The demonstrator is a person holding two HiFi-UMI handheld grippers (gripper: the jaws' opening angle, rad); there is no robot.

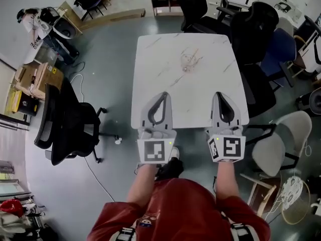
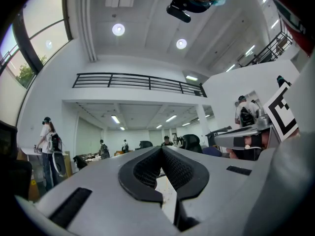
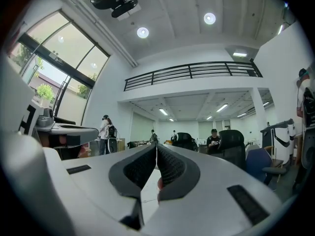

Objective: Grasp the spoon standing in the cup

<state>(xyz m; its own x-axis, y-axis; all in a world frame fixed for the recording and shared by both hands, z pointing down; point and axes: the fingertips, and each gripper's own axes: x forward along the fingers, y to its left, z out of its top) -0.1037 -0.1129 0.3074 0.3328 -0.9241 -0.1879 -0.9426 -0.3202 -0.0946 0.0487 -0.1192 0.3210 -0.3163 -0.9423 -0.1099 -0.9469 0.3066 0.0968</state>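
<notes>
Clear small cup (image 1: pixel 189 61) on white marble table (image 1: pixel 150 84), spoon indistinct; likely light, stiff, slippery (pinch handle above rim). Grey left gripper (image 1: pixel 162 94), right gripper (image 1: pixel 221 94) closed, empty.

No legible text, brands or numbers. Only signs: a black-and-white square marker (image 1: pixel 155 151) on the left gripper (image 1: pixel 164 94), and a second square marker (image 1: pixel 231 147) on the right gripper (image 1: pixel 219 94).

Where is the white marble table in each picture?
Head view: the white marble table fills the centre.
Left gripper view: a pale sliver seen through the shut left claw.
Right gripper view: a pale sliver seen through the shut right claw.
Shared landmark: black office chairs past its far edge.
</notes>
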